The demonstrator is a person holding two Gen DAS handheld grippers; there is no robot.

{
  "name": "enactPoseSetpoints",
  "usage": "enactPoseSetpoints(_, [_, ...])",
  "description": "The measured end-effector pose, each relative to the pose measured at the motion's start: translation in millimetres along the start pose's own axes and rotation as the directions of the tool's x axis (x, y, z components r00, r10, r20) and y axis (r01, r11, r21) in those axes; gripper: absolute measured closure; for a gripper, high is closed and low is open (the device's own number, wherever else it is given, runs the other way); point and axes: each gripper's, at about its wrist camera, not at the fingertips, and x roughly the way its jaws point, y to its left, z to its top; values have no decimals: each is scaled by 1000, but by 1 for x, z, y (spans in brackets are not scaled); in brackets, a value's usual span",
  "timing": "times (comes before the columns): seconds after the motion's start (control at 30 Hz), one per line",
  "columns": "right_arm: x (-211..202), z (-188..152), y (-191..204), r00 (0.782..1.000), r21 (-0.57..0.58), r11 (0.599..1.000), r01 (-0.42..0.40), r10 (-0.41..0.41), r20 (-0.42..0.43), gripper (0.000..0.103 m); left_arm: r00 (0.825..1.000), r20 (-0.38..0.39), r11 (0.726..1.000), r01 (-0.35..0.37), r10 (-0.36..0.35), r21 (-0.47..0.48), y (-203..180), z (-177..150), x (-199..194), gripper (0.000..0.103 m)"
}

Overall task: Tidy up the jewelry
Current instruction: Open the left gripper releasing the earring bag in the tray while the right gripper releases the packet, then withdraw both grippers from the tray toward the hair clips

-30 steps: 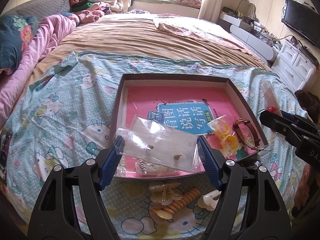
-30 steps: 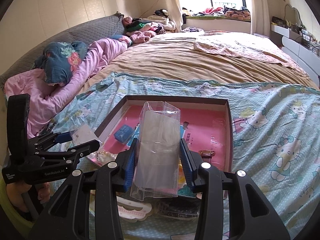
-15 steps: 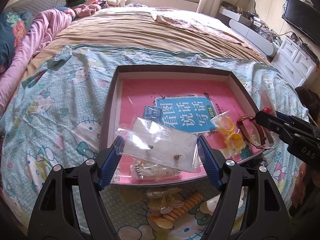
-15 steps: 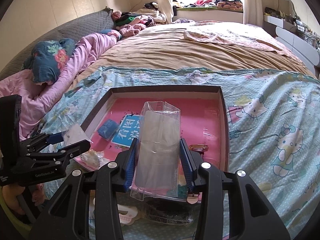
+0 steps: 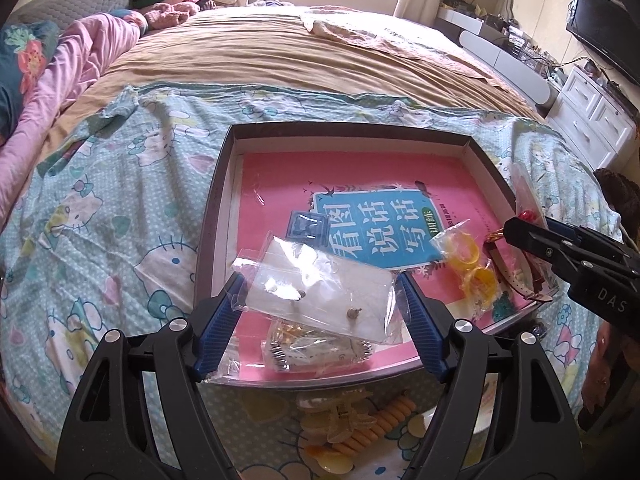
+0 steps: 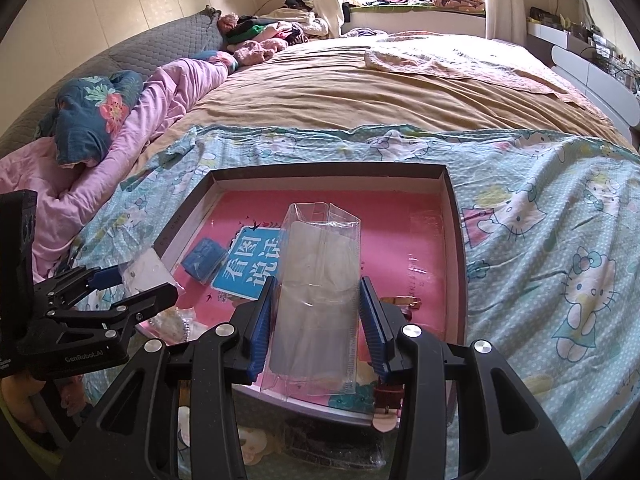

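Still over the tray [image 5: 216, 216], left gripper [image 5: 320, 312] clamping earring bag [image 5: 320, 296], right gripper [image 6: 316, 320] clamping clear box [image 6: 316, 292]; "DAS", "GenRobot.AI" lettering.

Not much readable here. The pink book [image 5: 360, 216] lying in the box has a blue panel in the middle of the left wrist frame with big white characters 看图说话写话; the right wrist view only catches 看图说话. Right gripper [image 5: 520, 232] body at the right edge shows "DAS", cut off. Left gripper [image 6: 132, 280] at lower left reads "GenRobot.AI".
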Motion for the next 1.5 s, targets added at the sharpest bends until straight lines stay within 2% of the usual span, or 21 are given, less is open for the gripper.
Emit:
enactPoseSetpoints(0.37, [12,4,-2,1000,4,1000,6,-6,-26,64,1000,-18,1000,-13,13,-13,8,2,2,29])
enactPoseSetpoints(0.47, [14,6,-2,999,8,1000,3,-3,-36,63,1000,-16,1000,-20,20,-22,11,2,-2,22])
enactPoseSetpoints(1.07, [19,9,-2,998,16,1000,-6,7,-67,62,999,-1,998,-43,43,-39,14,4,-23,21])
enactPoseSetpoints(1.33, [14,7,-3,998,28,1000,-8,10,-61,58,999,1,998,-43,43,-41,12,1,-27,21])
enactPoseSetpoints(1.5, [6,7,-3,999,29,1000,-8,10,-44,47,999,5,998,-39,40,-43,13,0,-30,21])
